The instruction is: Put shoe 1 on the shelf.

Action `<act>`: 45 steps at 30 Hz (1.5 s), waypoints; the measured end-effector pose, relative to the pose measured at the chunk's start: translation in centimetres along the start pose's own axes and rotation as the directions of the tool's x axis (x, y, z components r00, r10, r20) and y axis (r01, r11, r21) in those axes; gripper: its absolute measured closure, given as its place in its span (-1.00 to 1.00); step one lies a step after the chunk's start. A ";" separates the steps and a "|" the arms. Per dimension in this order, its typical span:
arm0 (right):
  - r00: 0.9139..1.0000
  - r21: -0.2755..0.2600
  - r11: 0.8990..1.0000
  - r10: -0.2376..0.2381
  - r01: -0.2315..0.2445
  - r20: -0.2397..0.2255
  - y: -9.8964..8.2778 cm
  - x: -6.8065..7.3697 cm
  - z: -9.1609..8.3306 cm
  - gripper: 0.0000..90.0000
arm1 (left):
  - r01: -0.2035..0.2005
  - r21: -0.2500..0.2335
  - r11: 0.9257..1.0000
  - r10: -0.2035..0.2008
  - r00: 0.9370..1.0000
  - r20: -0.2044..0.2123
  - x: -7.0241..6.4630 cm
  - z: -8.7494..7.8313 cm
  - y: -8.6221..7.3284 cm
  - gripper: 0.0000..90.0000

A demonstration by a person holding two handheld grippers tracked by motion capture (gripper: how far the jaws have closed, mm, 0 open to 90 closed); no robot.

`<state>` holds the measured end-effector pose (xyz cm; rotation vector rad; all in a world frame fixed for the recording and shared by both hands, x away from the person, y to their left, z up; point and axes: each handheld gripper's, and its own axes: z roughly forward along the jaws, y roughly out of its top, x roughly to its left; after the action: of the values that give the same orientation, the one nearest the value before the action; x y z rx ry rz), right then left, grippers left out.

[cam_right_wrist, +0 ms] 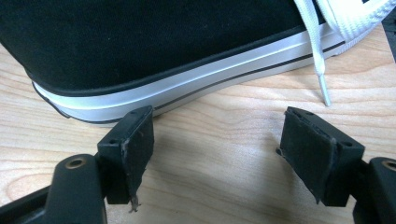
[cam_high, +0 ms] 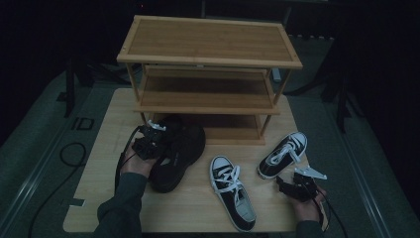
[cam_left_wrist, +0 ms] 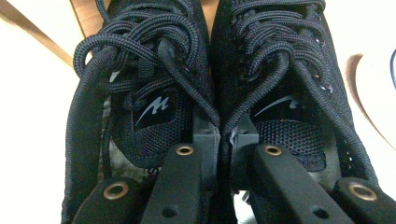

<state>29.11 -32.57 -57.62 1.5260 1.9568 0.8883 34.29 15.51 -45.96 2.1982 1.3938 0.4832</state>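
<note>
Left gripper [cam_high: 151, 141], left of centre in the high view, is clamped on the pair of black mesh shoes [cam_high: 176, 153] in front of the bamboo rack [cam_high: 208, 59]'s bottom shelf. In the left gripper view the jaws pinch the two inner collars together, one jaw inside each shoe. Right gripper [cam_right_wrist: 215, 154] sits at lower right of the high view, jaws spread wide on bare table [cam_right_wrist: 210, 135], the heel of a black-and-white sneaker [cam_right_wrist: 154, 46] just above them, not touching. Its toe is cut off. The black shoes blur into one dark mass from above.
</note>
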 end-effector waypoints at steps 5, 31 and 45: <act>1.000 0.000 1.000 0.000 0.000 0.000 0.0 0.0 0.0 -0.43 | -0.003 0.002 1.000 0.003 1.000 -0.007 -0.2 0.2 0.4 0.89; 1.000 0.001 1.000 -0.001 0.001 -0.001 0.0 0.0 0.0 -0.44 | 0.037 0.004 0.999 -0.036 0.997 -0.063 -1.2 2.9 2.9 0.88; 1.000 0.001 1.000 0.000 0.000 -0.001 0.0 0.0 0.0 -0.44 | 0.070 -0.024 0.997 -0.073 0.989 -0.129 -2.0 4.5 4.3 0.88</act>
<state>29.13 -32.56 -57.62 1.5258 1.9582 0.8881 39.00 11.22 -47.26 2.1260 1.5230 0.6214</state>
